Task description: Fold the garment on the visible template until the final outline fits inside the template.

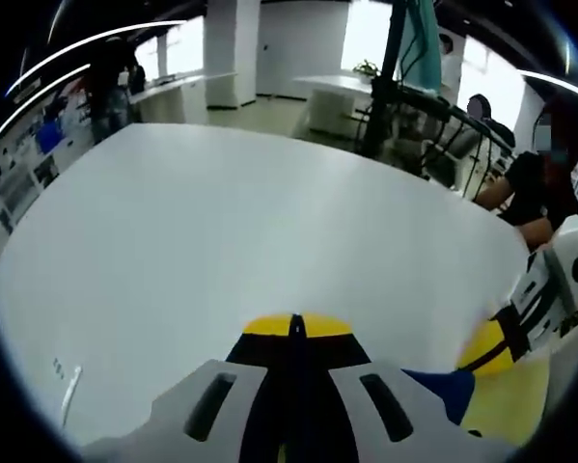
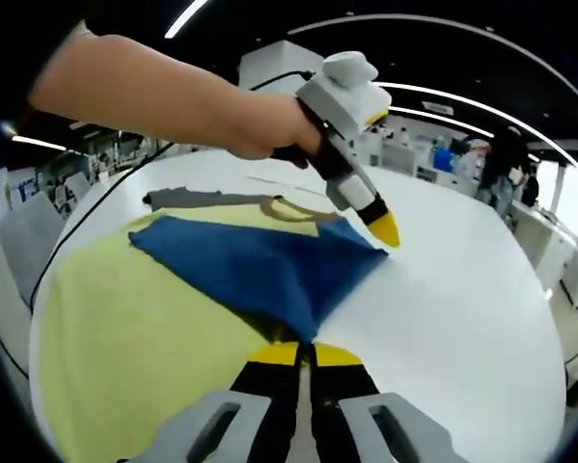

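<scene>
A blue garment (image 2: 260, 265) lies folded into a wedge on the yellow template (image 2: 124, 328) on the white table (image 2: 462, 299). My right gripper (image 2: 303, 354) is shut on the wedge's near corner, which looks slightly lifted. A hand holds my left gripper (image 2: 385, 231) over the garment's far right corner, its yellow tip just past the cloth edge. In the left gripper view my left gripper (image 1: 296, 325) is shut, with bare table (image 1: 250, 222) ahead and no cloth seen between the jaws. My right gripper (image 1: 488, 347) comes in there from the right, by the blue garment (image 1: 443, 388) and the template (image 1: 509, 405).
A grey cloth (image 2: 187, 200) and a tan loop (image 2: 289, 210) lie at the template's far edge. A black cable (image 2: 86, 236) runs along the table's left side. A small white object (image 1: 68, 395) lies near the table edge. A seated person (image 1: 539, 183) and a rack (image 1: 414, 87) are beyond.
</scene>
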Demonstrator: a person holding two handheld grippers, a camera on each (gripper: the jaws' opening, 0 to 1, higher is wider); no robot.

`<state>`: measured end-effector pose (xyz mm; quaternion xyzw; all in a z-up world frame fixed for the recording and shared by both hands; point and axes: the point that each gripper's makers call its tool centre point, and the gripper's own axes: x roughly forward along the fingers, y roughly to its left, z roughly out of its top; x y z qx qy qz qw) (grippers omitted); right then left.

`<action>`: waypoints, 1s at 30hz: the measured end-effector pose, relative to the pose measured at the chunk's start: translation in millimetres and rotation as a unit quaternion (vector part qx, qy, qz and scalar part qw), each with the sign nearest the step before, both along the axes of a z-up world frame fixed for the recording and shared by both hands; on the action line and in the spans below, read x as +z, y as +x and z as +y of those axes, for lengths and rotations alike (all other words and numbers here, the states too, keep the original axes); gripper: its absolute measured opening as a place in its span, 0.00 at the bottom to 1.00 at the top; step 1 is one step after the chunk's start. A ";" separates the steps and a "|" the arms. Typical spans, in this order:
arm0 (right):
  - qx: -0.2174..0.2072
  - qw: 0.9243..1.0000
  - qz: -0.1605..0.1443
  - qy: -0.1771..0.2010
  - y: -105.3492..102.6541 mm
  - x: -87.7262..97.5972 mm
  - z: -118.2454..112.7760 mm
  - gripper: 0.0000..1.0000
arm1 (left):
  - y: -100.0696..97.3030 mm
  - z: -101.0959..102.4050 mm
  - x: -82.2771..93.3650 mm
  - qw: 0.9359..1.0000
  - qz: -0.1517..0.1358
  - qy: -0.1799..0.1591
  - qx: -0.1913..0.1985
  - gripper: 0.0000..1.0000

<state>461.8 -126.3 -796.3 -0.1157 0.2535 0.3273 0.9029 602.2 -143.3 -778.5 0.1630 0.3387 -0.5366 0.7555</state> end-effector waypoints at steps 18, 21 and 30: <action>0.007 1.000 -0.004 -0.015 -4.1 0.5 -0.8 0.00 | -10.5 7.0 -16.1 0.999 0.008 0.038 -0.017 0.00; 0.011 1.000 -0.013 -0.024 -6.2 3.4 0.6 0.00 | -8.7 6.8 -15.5 0.999 -0.003 0.044 -0.016 0.00; 0.029 0.997 -0.029 -0.064 -12.1 0.8 2.1 0.00 | -0.2 5.4 -16.5 0.999 0.000 0.039 0.010 0.00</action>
